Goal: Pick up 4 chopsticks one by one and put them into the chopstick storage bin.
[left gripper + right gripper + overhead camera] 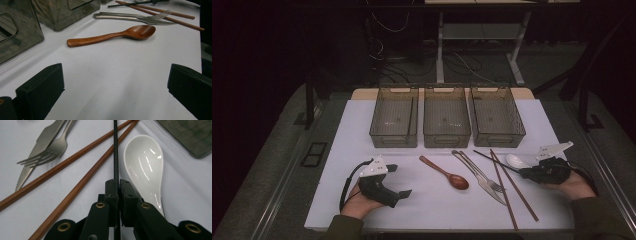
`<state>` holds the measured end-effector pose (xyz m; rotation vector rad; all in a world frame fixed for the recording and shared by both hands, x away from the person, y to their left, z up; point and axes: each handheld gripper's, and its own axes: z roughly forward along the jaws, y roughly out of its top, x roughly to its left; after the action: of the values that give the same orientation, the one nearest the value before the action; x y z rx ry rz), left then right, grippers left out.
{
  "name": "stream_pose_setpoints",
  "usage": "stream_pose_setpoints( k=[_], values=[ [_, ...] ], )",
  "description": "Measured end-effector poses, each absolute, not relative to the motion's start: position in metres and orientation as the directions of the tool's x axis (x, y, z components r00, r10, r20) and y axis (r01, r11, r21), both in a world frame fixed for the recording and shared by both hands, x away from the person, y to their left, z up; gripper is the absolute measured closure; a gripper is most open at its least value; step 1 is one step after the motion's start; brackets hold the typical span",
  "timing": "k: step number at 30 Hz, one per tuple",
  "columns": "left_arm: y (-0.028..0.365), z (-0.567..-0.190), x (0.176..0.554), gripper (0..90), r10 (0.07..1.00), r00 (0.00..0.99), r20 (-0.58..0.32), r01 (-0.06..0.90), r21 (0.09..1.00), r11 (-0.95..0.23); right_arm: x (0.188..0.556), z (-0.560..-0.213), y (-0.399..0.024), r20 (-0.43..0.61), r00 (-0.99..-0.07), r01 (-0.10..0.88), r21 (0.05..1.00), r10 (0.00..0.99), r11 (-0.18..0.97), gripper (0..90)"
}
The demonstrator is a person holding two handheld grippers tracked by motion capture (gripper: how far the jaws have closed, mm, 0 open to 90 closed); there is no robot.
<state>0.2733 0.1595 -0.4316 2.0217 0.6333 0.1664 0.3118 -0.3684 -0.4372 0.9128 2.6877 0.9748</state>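
chopstick [115, 150] apparently pinched in right hand-held gripper [117, 185]

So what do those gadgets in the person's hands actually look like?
Each hand-held gripper, left and right, is a black body with two blocky black fingers, brass-coloured rivets, and a pale three-cornered plate on top. A black cable loops from the left one. Dark olive sleeves cover the wrists.

The person's left hand [362, 197] rests low at the near edge, cradling the left hand-held gripper [398, 181], whose jaws stand wide apart and bare, pointing toward the right. The right hand [573, 186] lies palm up beneath the right hand-held gripper [521, 172], its jaws pinched together and aimed toward the left. Both forearms enter from below.
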Motion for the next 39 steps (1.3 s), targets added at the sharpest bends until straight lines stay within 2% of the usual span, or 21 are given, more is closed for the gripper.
stream_pose_setpoints(
  k=[22, 39],
  values=[
    [0.160, -0.431, 0.273, 0.0, 0.502, 0.854, -0.138, 0.366, 0.844, -0.391, 0.306, -0.415, -0.369, 0.141, -0.819, 0.465, 0.732, 0.557, 0.499, 85.4],
    [0.160, -0.431, 0.274, 0.0, 0.509, 0.848, -0.151, 0.376, 0.847, -0.375, 0.312, -0.401, -0.338, 0.133, -0.842, 0.428, 0.755, 0.523, 0.497, 85.3]
  ],
)
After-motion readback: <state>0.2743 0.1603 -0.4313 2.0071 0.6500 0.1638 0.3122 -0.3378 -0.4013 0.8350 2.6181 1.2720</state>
